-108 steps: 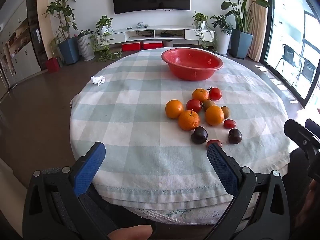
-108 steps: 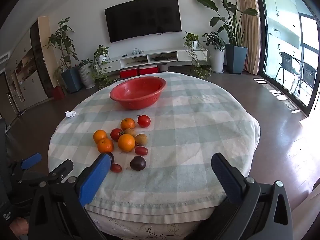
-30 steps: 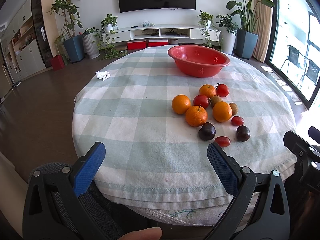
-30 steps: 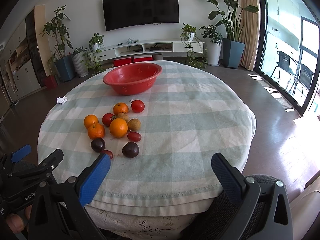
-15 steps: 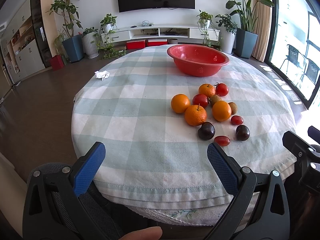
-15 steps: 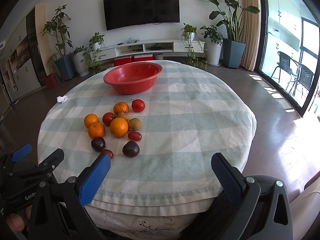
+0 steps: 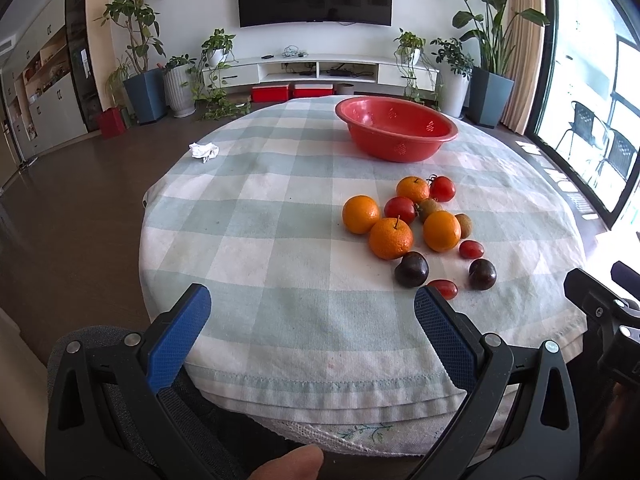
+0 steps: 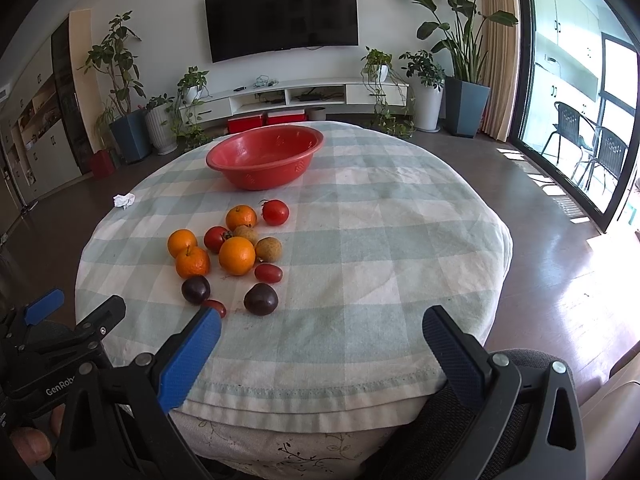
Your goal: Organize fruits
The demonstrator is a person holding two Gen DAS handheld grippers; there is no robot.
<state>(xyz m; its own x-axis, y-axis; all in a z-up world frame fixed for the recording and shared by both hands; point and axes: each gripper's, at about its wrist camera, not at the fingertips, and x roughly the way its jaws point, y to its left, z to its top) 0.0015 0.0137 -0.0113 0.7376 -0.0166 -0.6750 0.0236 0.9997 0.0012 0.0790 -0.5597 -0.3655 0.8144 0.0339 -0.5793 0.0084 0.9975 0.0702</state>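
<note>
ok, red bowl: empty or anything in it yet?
Empty. The red bowl shows only bare inner wall and floor; all the fruit lies on the tablecloth.

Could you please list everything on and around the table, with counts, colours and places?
Oranges: 4, orange, in the fruit cluster.
Tomatoes: 4, red, two round, two small oval.
Plums: 2, dark purple, near edge of the cluster.
Brownish fruits: 2, tan, mid-cluster.
Bowl: 1, red, empty, far side.
Crumpled tissue: 1, white, left edge.
Tablecloth: 1, green-white check.
Left gripper: open.
Right gripper: open.
</note>
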